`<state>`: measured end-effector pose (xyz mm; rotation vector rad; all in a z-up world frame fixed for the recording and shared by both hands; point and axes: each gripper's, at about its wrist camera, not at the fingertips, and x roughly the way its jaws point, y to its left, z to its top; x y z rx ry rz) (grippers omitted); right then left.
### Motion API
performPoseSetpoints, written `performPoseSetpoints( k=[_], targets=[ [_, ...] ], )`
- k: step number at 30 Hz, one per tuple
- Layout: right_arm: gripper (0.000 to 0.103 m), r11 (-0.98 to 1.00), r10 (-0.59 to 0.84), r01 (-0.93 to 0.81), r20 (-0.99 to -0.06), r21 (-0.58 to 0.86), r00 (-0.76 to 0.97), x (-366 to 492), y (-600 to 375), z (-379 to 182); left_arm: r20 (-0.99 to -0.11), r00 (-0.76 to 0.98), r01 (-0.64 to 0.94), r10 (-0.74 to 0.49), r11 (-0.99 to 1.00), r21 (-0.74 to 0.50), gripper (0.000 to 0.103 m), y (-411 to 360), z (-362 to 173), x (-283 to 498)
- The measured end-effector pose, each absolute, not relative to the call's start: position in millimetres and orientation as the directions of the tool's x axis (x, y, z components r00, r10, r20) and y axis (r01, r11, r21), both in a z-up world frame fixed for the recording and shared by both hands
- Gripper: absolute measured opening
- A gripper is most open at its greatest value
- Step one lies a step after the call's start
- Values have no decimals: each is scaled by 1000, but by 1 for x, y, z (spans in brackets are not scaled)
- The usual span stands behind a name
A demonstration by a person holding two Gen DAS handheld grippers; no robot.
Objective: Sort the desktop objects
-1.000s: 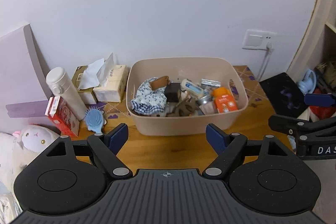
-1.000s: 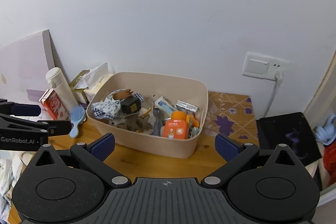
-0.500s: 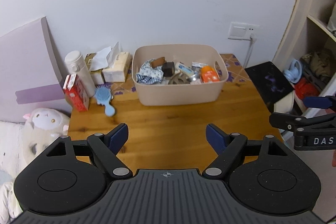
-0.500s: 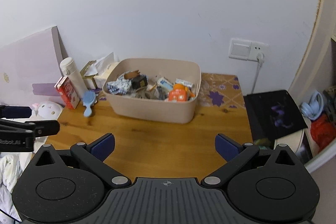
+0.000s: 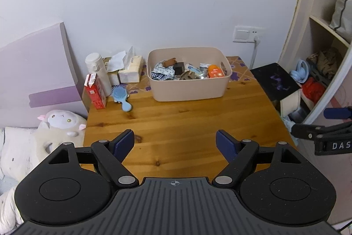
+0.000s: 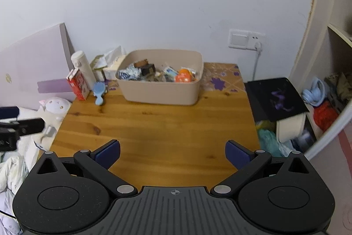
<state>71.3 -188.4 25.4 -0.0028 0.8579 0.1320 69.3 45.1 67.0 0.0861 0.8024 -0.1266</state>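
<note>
— Wooden table (image 5: 189,124), near edge: left gripper (image 5: 175,143) and right gripper (image 6: 172,153) both spread wide, nothing between the pads, well back from everything.

— Location of the goods?

— Heaped in the beige bin (image 5: 189,89) at the far side by the wall: checked cloth (image 5: 162,74), orange packet (image 5: 214,72), small dark box (image 5: 178,67). Outside it, to the left: blue hairbrush (image 5: 121,96), red carton (image 5: 95,94), white bottle (image 5: 98,72), tissue packs (image 5: 129,72).

— Sorting finished, then?

— Probably nearly; hairbrush loose on the wood, likely candidate.

— Advice for that pick?

— Approach low, straddle the narrow handle rather than the bristled head, close squarely, lift clear of the carton, release above the bin.
</note>
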Motion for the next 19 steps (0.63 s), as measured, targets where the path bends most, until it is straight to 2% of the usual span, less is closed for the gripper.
performPoseSetpoints(
  k=[10,19],
  targets=[
    [103,996,63,-82,-790,16,610,32,-201,25,-726,679,205,-112,978,41,82,43,78,31],
    [103,994,26,-98,-794,-42,608,30,-216,36,-719,685,227,-117,972,58,84,42,80,29]
  ],
)
